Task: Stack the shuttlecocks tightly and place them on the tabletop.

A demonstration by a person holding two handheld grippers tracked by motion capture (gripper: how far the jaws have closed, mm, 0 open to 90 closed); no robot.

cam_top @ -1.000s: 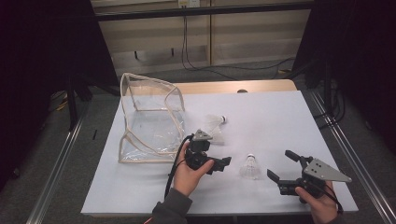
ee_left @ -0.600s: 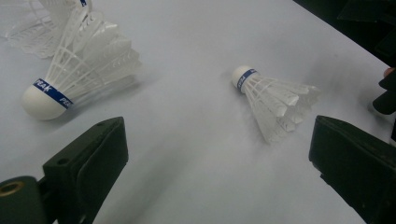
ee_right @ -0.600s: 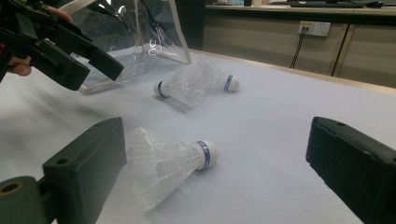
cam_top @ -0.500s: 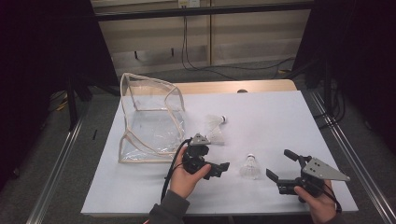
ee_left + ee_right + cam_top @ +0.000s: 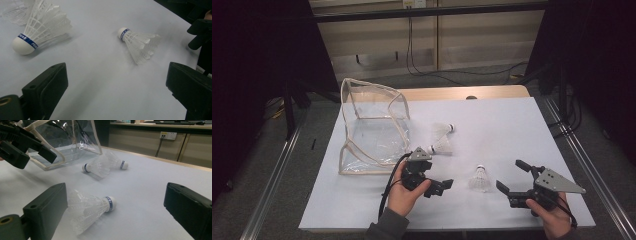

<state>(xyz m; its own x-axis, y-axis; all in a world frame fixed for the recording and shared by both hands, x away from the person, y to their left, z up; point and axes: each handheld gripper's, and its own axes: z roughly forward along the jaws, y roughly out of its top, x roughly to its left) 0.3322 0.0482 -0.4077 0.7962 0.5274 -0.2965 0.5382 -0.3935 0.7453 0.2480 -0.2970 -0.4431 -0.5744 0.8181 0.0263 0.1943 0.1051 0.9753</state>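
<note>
My left tongs [image 5: 438,186] are spread, gripping nothing, low over the near centre of the white counter [image 5: 512,125]. My right tongs [image 5: 512,177] are likewise spread at the near right. The nearest shuttlecock [image 5: 480,178] lies on its side between them, touching neither. Two further shuttlecocks [image 5: 443,137] lie farther off, just right of the clear bag [image 5: 372,125].
</note>
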